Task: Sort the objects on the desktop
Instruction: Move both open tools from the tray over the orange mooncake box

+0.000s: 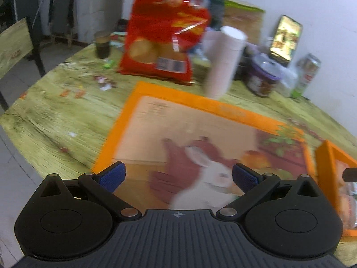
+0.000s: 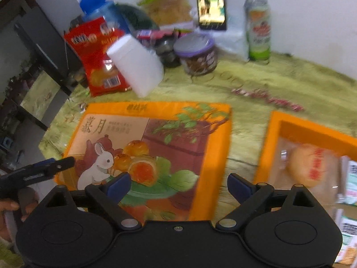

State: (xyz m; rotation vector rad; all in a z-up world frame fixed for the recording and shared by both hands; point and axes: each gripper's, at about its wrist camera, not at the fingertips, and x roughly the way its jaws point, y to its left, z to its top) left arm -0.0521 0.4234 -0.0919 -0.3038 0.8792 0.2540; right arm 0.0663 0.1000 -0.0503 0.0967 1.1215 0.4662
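An orange box lid with a rabbit picture (image 1: 200, 147) lies flat on the table; it also shows in the right wrist view (image 2: 151, 147). To its right stands the open orange box (image 2: 276, 138) holding wrapped mooncakes (image 2: 310, 165); its corner shows in the left wrist view (image 1: 328, 169). My left gripper (image 1: 178, 176) is open and empty, hovering over the lid's near edge. My right gripper (image 2: 179, 185) is open and empty over the lid's right part. The left gripper's tip (image 2: 64, 164) shows at the left of the right wrist view.
At the back stand a red snack bag (image 1: 165, 29), a stack of white cups (image 1: 225, 60), a purple-lidded jar (image 2: 197, 53), a can (image 2: 260, 31), a lit phone (image 2: 210, 2), a blue-capped bottle (image 2: 98, 6) and a dark glass (image 1: 102, 44). Scraps lie on the table (image 1: 67, 111). A chair (image 1: 17, 42) stands left.
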